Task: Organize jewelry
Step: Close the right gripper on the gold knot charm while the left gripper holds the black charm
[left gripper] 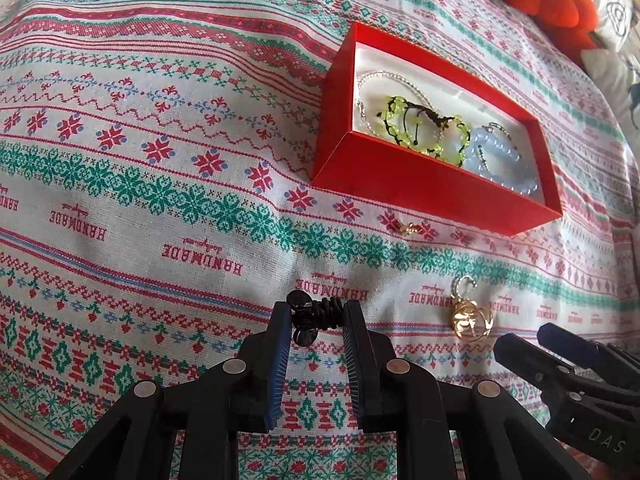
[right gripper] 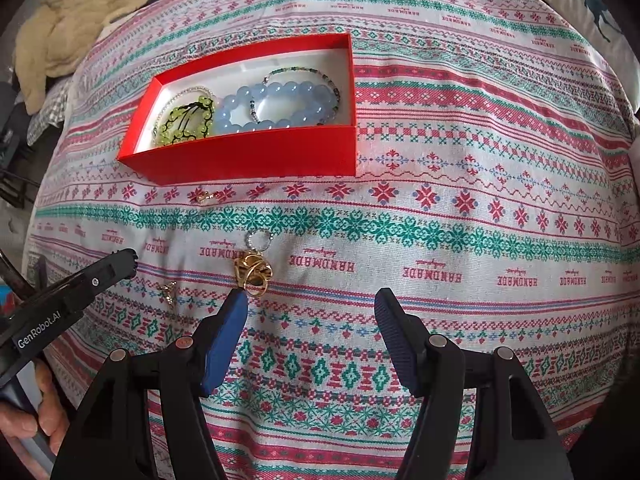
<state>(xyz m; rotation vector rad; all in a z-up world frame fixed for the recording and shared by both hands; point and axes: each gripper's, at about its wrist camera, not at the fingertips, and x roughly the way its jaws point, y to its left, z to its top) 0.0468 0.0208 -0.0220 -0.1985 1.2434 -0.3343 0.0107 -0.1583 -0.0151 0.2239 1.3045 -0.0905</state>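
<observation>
Left gripper (left gripper: 318,314) is pinching a small black hair clip (left gripper: 310,314) at its fingertips, held just above the patterned cloth (left gripper: 160,200); the surface beneath looks soft and humped, so whether it is a table or a bed cannot be told. Right gripper (right gripper: 310,312) is spread wide and empty, its left fingertip just beside the gold wire ring (right gripper: 254,272) and the small beaded ring (right gripper: 260,239) above it. The red box (right gripper: 248,156) lies well ahead and already holds a blue bead bracelet (right gripper: 276,102), a yellow-green bracelet (right gripper: 186,122) and thin chains. A gold earring (right gripper: 205,197) lies loose near the box's front wall; a second small gold piece (right gripper: 168,294) sits near the left gripper. Risks, as judged: the clip is held only at the very tips and may twist out in transit; small rings may sink into cloth folds or skid when the pads close; dropping pieces in may tangle the chains. The clip's shape is partly hidden by the pads; the box's nearest floor is masked by its front wall.
</observation>
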